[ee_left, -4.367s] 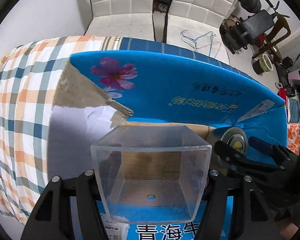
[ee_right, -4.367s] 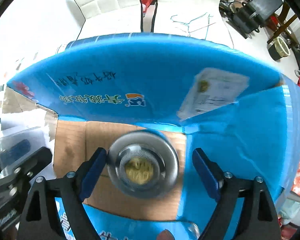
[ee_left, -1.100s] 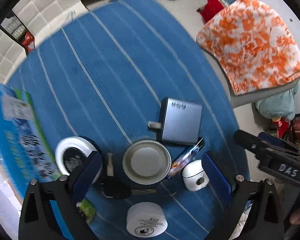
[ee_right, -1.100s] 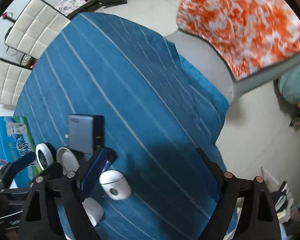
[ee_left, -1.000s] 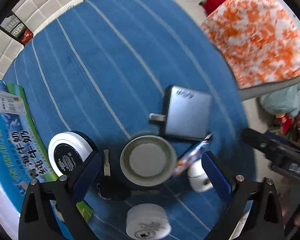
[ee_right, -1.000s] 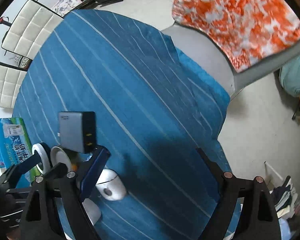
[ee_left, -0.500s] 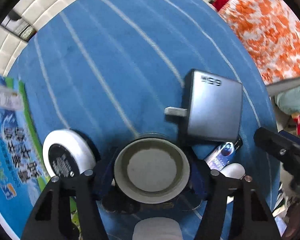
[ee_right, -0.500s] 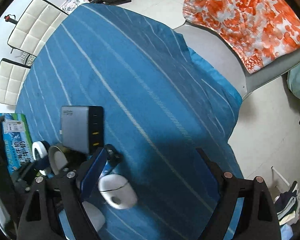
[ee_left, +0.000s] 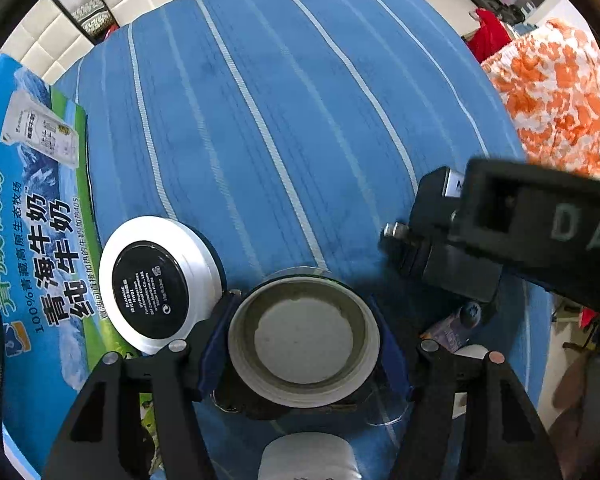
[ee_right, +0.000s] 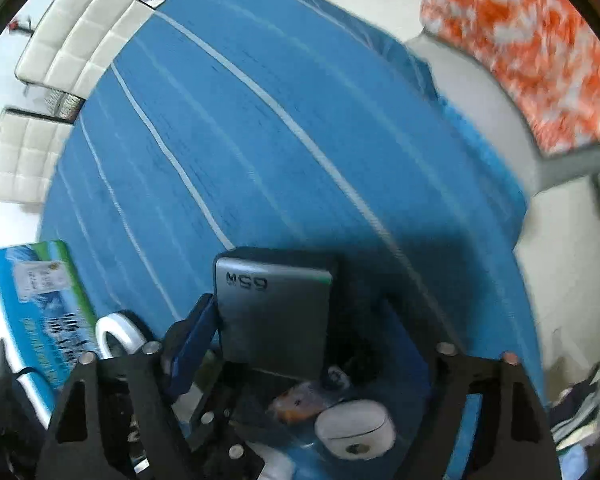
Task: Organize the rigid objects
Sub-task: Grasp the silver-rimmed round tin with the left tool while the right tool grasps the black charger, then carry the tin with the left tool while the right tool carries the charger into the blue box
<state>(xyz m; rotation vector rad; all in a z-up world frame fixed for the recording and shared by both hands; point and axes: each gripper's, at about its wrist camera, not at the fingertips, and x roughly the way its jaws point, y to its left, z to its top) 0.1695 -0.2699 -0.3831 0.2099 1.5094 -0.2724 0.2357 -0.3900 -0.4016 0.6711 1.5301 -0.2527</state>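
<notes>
My left gripper [ee_left: 303, 350] is shut on a round grey lid-like dish [ee_left: 303, 342] with a white rim, low over the blue striped cloth [ee_left: 260, 100]. A white disc with a black label [ee_left: 156, 284] lies just left of it. My right gripper [ee_right: 300, 344] is open and straddles a grey 65W charger block [ee_right: 274, 316]; that charger [ee_left: 452, 256] shows in the left wrist view, partly hidden by the right gripper's body. A white earbud-style case [ee_right: 356, 424] and a small colourful packet [ee_right: 300, 400] lie near the charger.
A blue milk carton box [ee_left: 24, 240] lies at the cloth's left edge. Another white round object [ee_left: 308, 460] sits at the bottom. White padded chairs [ee_right: 60, 52] stand beyond the cloth. An orange-patterned cushion [ee_right: 532, 52] is at the right, with floor [ee_right: 572, 272] past the cloth edge.
Both grippers left the box and came over the cluster of objects. My left gripper closed on the grey dish. My right gripper moved down over the charger.
</notes>
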